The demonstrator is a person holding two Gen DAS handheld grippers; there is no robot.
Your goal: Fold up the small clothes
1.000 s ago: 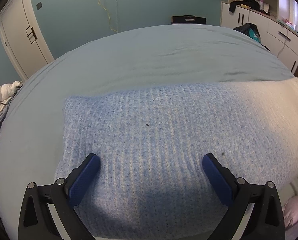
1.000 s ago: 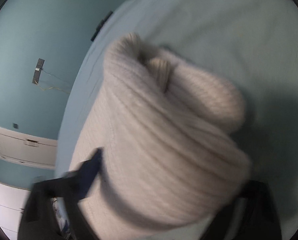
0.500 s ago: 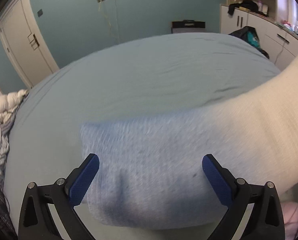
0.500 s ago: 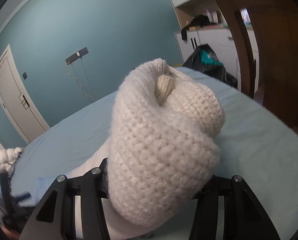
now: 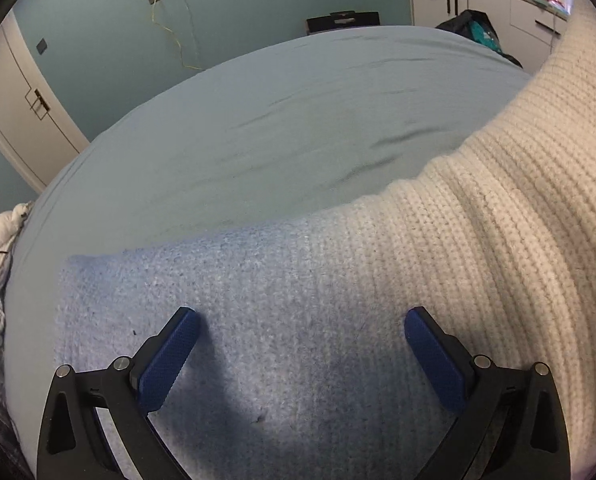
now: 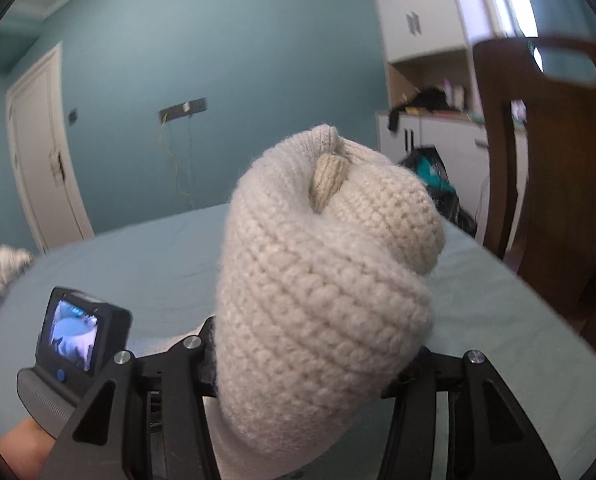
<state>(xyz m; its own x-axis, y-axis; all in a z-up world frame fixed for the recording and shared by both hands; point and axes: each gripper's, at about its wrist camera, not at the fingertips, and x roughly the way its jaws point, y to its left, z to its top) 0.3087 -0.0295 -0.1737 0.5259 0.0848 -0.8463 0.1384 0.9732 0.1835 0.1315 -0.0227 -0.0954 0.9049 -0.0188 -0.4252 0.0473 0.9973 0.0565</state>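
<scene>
Your right gripper [image 6: 318,364] has a thick bunch of the cream end of the knit garment [image 5: 478,248] clamped between its jaws — they have just closed further on it, and the wool bulges well above them, so the pads are pressing into yarn and not into air. Holding that end raised above the bed [image 5: 298,128] looks deliberate: it frees the cream half from the sheet so it can be carried over the blue half.

The blue half lies flat on the bed's near part, and the cream part climbs away from it toward the right edge of the left wrist view, up to where you hold it.

Your left gripper [image 5: 300,322] stands with its fingers [image 5: 169,356] wide apart, gripping nothing, angled down over the blue knit. Whether the tips press on the fabric or only hover just above it, I cannot tell. Its place makes sense as an anchor — near the blue end, it can pin that half so the fold lands without dragging the whole piece across the bed.
</scene>
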